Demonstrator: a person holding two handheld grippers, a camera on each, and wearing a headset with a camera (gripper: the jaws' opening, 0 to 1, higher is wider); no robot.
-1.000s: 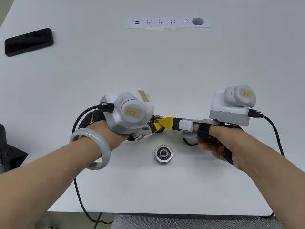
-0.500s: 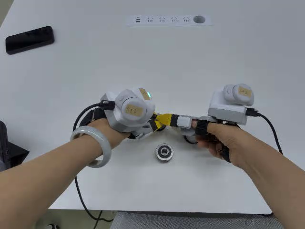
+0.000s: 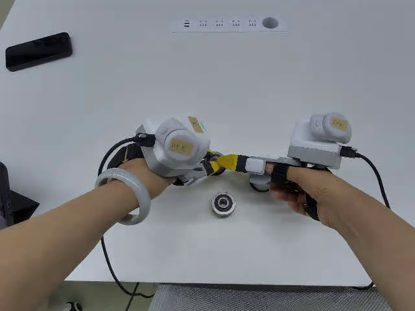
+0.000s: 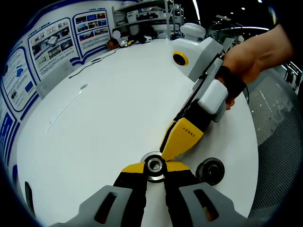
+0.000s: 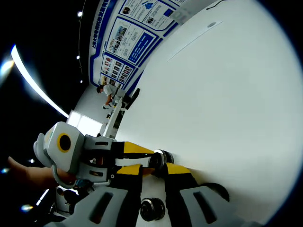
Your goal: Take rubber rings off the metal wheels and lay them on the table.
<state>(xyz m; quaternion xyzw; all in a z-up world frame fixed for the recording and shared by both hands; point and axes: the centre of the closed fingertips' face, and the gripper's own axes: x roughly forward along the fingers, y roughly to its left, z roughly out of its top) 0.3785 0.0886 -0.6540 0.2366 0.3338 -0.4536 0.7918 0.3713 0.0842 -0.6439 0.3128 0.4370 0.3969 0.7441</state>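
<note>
Surface [image 3: 311, 78]: white
Top centre: power strip [image 3: 227, 24]
Upper left: black phone [image 3: 39, 50]
Lower centre: metal wheel [image 3: 223, 204], lying flat

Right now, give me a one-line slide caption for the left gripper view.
Left tongs clamp a metal wheel on the white table; right tongs meet its rim, second wheel beside.

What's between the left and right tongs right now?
A wheel: the left tongs clamp it, and the yellow tip of the right tongs meets it from the far side, as the left gripper view shows.
</note>
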